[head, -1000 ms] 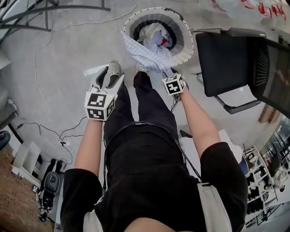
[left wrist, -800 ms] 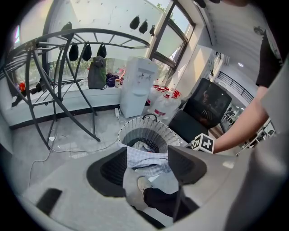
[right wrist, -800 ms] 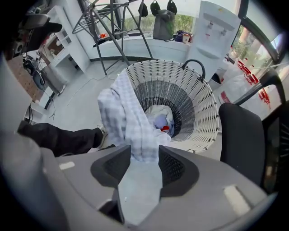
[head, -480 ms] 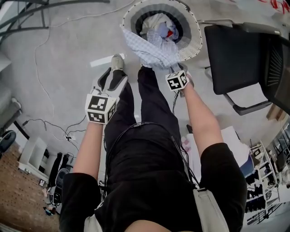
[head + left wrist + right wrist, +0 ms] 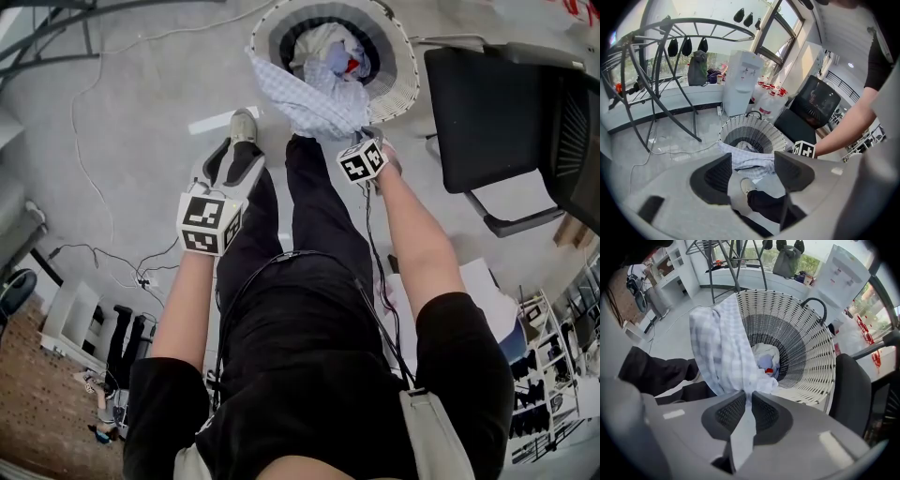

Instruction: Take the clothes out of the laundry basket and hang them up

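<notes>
Our left claw (image 5: 752, 169) is spread and empty. Right claw (image 5: 746, 399) has just been closing and now pinches the checked shirt (image 5: 719, 345), draped over the near rim of the laundry basket (image 5: 813, 357). Step: taking out. Next, we judge, lift it clear.

The shirt (image 5: 314, 98) is pale blue-and-white checked, the laundry basket (image 5: 400, 82) white, the chair (image 5: 487, 103) black.

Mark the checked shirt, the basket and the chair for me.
checked shirt (image 5: 717, 348): right gripper view, draped middle.
basket (image 5: 811, 343): right gripper view, inner wall.
chair (image 5: 487, 103): head view, seat.
</notes>
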Tool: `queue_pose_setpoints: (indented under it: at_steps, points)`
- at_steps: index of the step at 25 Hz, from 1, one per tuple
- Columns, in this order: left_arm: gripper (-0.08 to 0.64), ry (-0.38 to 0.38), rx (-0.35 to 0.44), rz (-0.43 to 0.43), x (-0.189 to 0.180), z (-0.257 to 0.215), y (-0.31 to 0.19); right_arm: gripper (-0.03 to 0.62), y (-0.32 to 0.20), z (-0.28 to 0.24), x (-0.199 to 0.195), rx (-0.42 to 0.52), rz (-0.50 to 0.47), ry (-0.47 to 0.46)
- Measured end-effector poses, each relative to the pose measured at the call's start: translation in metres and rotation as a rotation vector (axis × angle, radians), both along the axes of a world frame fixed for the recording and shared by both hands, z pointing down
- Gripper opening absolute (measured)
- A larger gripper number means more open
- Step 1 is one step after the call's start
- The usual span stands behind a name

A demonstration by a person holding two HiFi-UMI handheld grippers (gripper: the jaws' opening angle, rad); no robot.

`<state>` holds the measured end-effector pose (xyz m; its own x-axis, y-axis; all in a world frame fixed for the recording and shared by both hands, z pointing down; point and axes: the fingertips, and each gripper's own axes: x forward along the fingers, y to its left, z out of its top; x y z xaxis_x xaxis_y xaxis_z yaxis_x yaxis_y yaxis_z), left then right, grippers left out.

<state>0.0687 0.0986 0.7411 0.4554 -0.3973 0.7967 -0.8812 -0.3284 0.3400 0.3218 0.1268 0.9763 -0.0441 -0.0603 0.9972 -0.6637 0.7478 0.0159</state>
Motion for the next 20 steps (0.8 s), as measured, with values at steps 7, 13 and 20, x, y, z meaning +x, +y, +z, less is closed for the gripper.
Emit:
queue_pose_setpoints:
  at_steps: [7, 13, 20]
  points:
    - [0.278, 0.004, 0.045, 0.004, 0.003, -0.022, -0.007, 0.035, -0.008, -0.035, 0.0, 0.005, 0.078, -0.046]
    - [0.278, 0.018, 0.107, -0.006, 0.002, -0.053, -0.017, 0.034, -0.021, -0.089, -0.006, 0.079, 0.121, -0.101]
    - [0.278, 0.026, 0.175, -0.012, -0.003, -0.093, -0.02, 0.034, -0.045, -0.177, -0.024, 0.198, 0.194, -0.217]
